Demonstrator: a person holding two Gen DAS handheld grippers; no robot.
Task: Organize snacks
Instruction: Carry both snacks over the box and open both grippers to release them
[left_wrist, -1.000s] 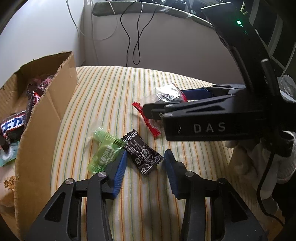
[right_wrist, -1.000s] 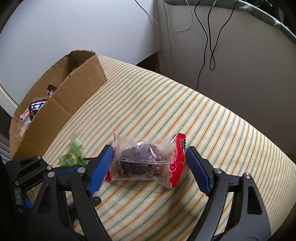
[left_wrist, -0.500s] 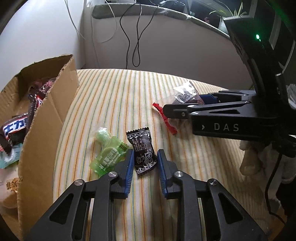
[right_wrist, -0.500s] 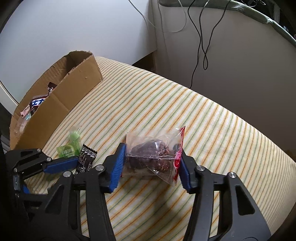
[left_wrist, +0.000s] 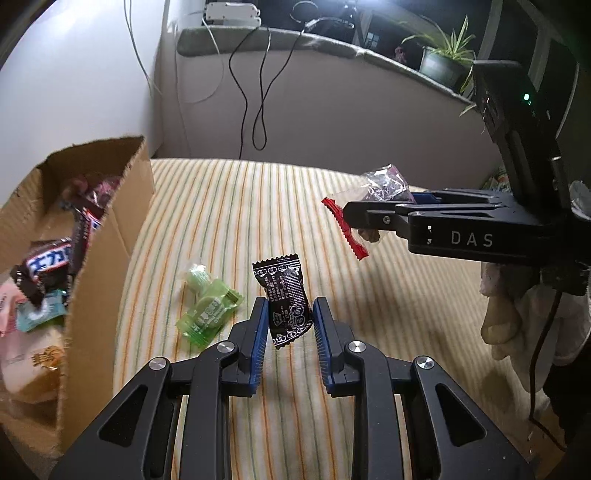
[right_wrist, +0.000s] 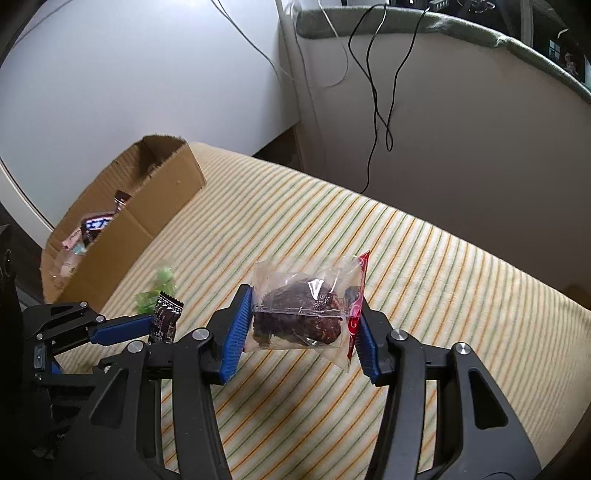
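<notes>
My left gripper (left_wrist: 289, 325) is shut on a black snack packet (left_wrist: 286, 299) and holds it above the striped surface (left_wrist: 229, 221). My right gripper (right_wrist: 301, 328) is shut on a clear bag of dark snack with a red edge (right_wrist: 306, 314), also lifted. That bag (left_wrist: 373, 206) and the right gripper (left_wrist: 369, 218) show at the right of the left wrist view. The black packet (right_wrist: 166, 321) shows at the left of the right wrist view. A green candy packet (left_wrist: 207, 314) lies on the cloth left of my left gripper.
An open cardboard box (left_wrist: 107, 236) with several snacks stands at the left; it also shows in the right wrist view (right_wrist: 147, 206). Cables (left_wrist: 255, 96) hang down the wall behind. A potted plant (left_wrist: 443, 62) stands on the ledge.
Both grippers closed on their packets and lifted them off the cloth. The green candy stayed in place.
</notes>
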